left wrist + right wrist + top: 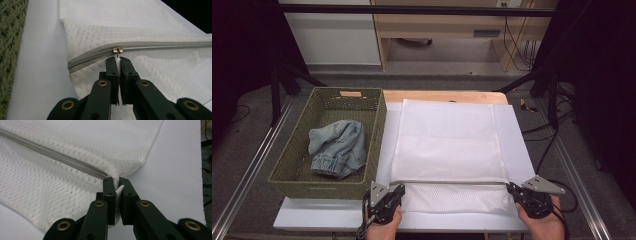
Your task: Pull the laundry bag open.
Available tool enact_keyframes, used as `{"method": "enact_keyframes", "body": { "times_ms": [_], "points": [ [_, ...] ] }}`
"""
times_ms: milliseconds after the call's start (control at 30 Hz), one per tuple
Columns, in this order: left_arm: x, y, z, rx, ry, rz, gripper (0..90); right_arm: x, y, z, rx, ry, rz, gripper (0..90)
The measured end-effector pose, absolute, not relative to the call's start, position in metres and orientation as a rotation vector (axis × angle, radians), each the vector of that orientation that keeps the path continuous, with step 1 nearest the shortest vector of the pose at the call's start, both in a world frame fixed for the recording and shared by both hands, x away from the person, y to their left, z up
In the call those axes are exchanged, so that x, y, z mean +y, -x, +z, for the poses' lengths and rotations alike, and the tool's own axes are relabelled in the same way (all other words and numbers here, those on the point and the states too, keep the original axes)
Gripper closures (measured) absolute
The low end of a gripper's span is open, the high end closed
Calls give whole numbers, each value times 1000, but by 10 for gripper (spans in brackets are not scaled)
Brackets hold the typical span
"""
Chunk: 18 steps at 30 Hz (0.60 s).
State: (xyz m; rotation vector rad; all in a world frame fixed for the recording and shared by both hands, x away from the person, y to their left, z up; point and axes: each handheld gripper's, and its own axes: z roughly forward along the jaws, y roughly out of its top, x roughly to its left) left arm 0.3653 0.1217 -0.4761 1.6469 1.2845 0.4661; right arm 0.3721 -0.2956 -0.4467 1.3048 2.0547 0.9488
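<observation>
table [337, 212]: white sheet, mesh bag [447, 145]; left gripper [117, 59] pinches zipper pull; right gripper [116, 180] pinches bag corner

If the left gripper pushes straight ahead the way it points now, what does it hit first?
Probably the zip slider: the left gripper is shut on its pull tab, jaws aimed right at it. Just past that lie the grey zip and the white mesh bag. Depth is hard to judge.
</observation>
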Motion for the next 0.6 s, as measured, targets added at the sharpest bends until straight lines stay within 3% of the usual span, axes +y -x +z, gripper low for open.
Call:
{"method": "enact_keyframes", "body": {
  "times_ms": [600],
  "points": [
    [135, -364, -478, 1315, -1631, 482, 870, -300, -375, -449, 2032, -1366, 916, 850]
  ]
}}
